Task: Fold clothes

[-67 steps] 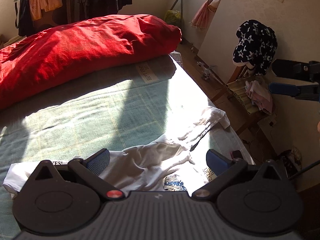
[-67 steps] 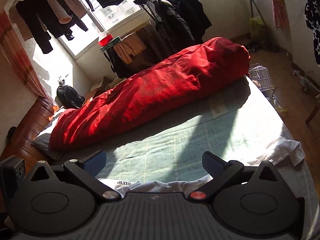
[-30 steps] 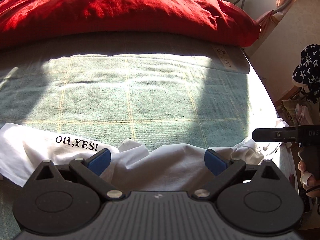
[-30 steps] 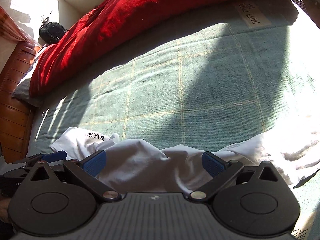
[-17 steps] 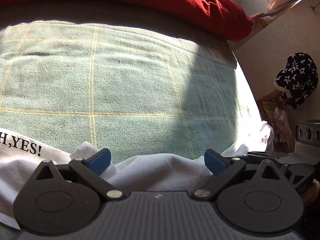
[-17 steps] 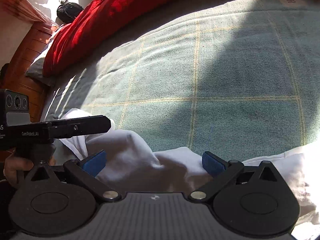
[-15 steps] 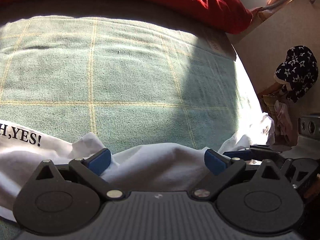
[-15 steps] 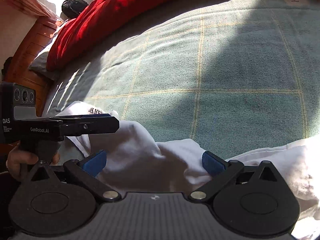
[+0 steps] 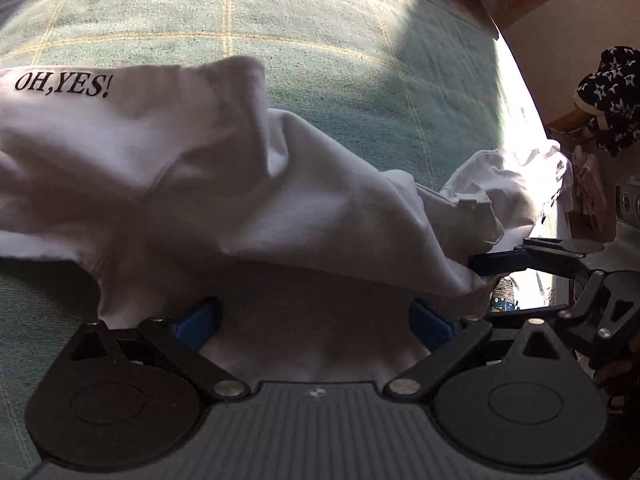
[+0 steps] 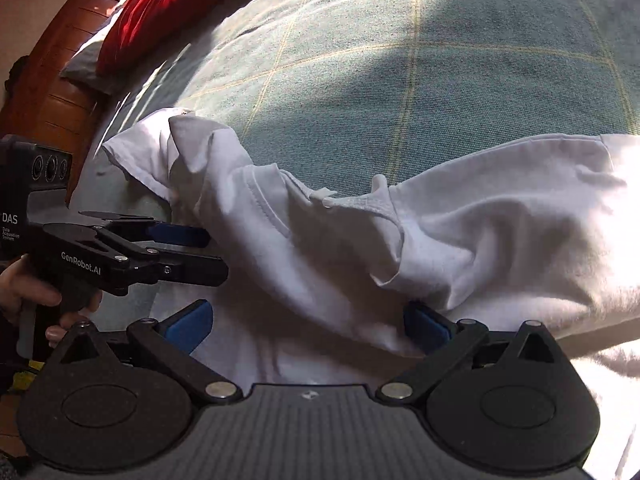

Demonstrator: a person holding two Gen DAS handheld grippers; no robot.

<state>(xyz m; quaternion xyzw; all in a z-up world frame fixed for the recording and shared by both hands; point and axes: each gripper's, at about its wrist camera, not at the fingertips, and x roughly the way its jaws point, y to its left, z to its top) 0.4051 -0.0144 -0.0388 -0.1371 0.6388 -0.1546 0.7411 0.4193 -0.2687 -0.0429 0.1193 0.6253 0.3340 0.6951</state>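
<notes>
We note a white T-shirt (image 9: 248, 184) printed "OH,YES!" lying crumpled near the front edge of the green checked bedspread (image 9: 320, 40) — our left gripper (image 9: 316, 320) wide open over it, right gripper (image 9: 486, 262) touching its fabric.

The crumpled white cotton T-shirt (image 9: 280, 200) is spread across the near edge of the bed (image 9: 320, 40). The left gripper (image 9: 316, 320) and the right gripper (image 10: 308, 320) are set side by side over it, cloth lying between each pair of fingers. The rumpled red quilt (image 10: 160, 0) is piled along the bed's far side.
</notes>
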